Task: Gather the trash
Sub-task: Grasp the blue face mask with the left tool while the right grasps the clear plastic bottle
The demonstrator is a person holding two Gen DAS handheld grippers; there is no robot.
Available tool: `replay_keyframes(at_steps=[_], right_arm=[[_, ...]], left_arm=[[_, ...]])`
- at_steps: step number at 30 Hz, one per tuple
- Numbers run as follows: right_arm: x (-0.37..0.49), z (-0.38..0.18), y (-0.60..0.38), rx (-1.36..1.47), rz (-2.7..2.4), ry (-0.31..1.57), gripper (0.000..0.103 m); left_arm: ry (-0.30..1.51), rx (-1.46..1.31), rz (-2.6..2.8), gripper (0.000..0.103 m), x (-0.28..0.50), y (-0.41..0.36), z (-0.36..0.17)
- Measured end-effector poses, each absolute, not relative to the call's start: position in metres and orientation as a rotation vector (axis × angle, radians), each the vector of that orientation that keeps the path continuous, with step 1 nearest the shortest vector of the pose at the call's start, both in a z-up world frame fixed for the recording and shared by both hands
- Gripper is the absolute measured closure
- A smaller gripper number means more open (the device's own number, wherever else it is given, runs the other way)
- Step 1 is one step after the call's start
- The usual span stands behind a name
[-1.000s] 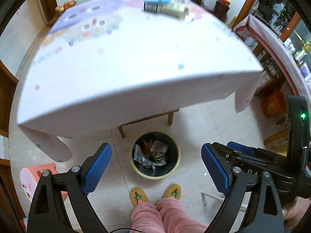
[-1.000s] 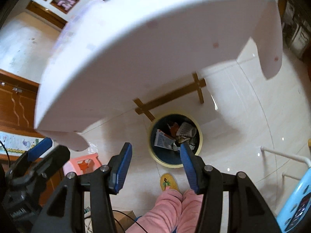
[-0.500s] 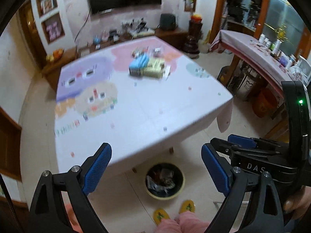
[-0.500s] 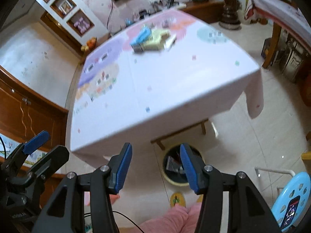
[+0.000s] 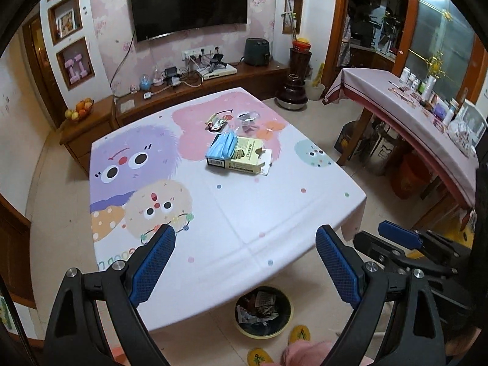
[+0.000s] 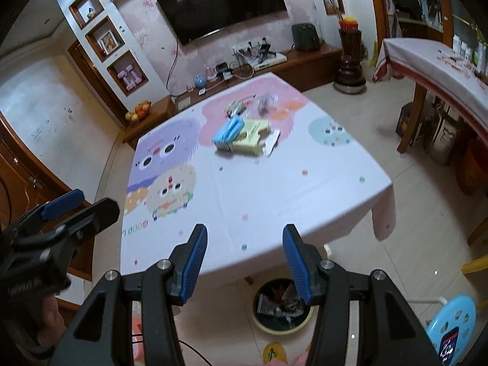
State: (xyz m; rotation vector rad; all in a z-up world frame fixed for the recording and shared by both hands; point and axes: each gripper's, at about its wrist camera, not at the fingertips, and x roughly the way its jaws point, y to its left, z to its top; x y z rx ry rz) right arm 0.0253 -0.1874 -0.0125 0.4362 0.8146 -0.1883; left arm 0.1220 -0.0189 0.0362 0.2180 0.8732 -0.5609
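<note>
A table with a cartoon-print cloth (image 5: 244, 213) (image 6: 274, 189) holds trash at its far side: a blue mask pack (image 5: 222, 147) (image 6: 229, 130), a torn yellow-green box (image 5: 247, 155) (image 6: 250, 138), a small wrapper (image 5: 217, 122) (image 6: 236, 106) and clear plastic (image 5: 248, 119) (image 6: 266, 101). A dark bin with a yellow rim (image 5: 264, 312) (image 6: 282, 306), holding paper trash, stands on the floor below the near edge. My left gripper (image 5: 244, 268) and right gripper (image 6: 245, 262) are both open and empty, held above the near table edge.
A second clothed table with bottles (image 5: 427, 116) (image 6: 442, 64) stands at the right. A TV cabinet (image 5: 183, 91) runs along the back wall. A blue stool (image 6: 451, 326) is at the lower right. My slippered feet (image 5: 274, 347) are by the bin.
Both grippers have tilted up from looking down at the bin to looking across the table top. The jaws have stayed open and empty.
</note>
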Motion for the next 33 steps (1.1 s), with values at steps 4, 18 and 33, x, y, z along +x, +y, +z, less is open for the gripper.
replay_keyframes(at_steps=[4, 18, 33], right_arm=[[0.050, -0.011, -0.202, 0.425, -0.178, 0.815, 0.051], [0.203, -0.040, -0.308, 0.394, -0.029, 0.926, 0.051], [0.334, -0.109, -0.373, 0.399, 0.113, 1.075, 0.051]], left_arm=[[0.887, 0.199, -0.527, 0.011, 0.160, -0.030, 0.032], [1.072, 0.214, -0.354, 0.011, 0.327, -0.124, -0.043], [1.277, 0.369, -0.228, 0.032, 0.437, -0.193, -0.155]])
